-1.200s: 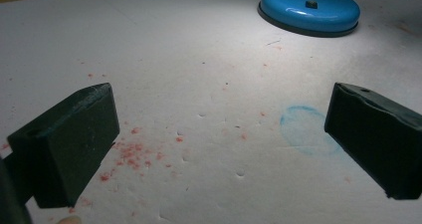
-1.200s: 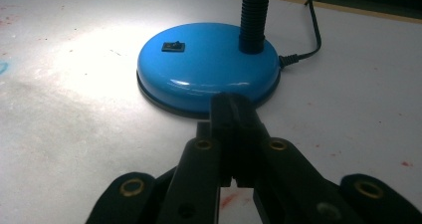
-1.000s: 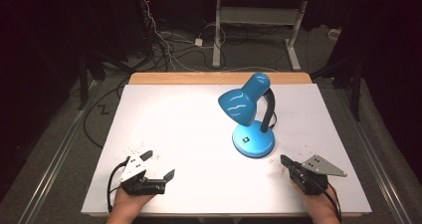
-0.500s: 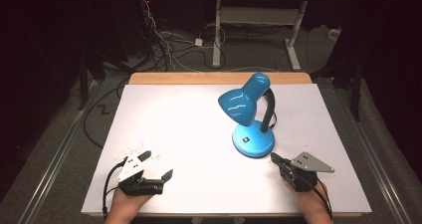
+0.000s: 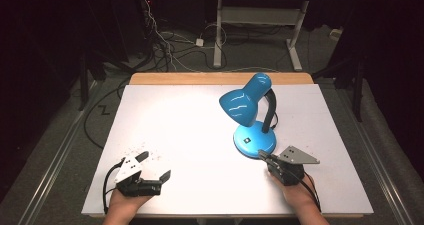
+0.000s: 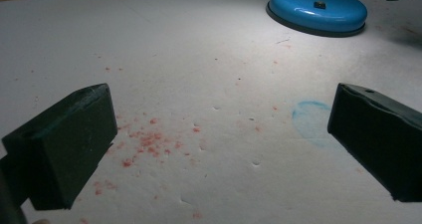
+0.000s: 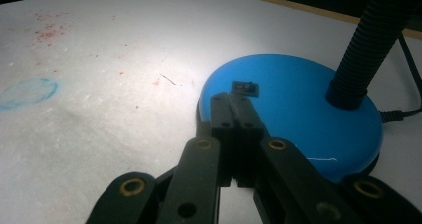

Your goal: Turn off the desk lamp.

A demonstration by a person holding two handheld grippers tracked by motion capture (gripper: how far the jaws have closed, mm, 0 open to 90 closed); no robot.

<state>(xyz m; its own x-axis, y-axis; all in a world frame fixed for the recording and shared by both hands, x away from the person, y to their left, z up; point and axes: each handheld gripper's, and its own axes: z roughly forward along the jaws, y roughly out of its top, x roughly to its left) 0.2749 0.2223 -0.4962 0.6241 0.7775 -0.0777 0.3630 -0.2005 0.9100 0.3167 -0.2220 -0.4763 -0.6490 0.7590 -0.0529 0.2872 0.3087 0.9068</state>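
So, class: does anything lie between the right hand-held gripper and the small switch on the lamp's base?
Nothing visible does. The right hand-held gripper, jaws together, points at the switch across bare blue base; the black neck stands off to one side.

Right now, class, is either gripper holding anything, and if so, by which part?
Nothing is held. The left gripper is open over bare table; the right gripper is shut, empty, its tips over the desk lamp's base.
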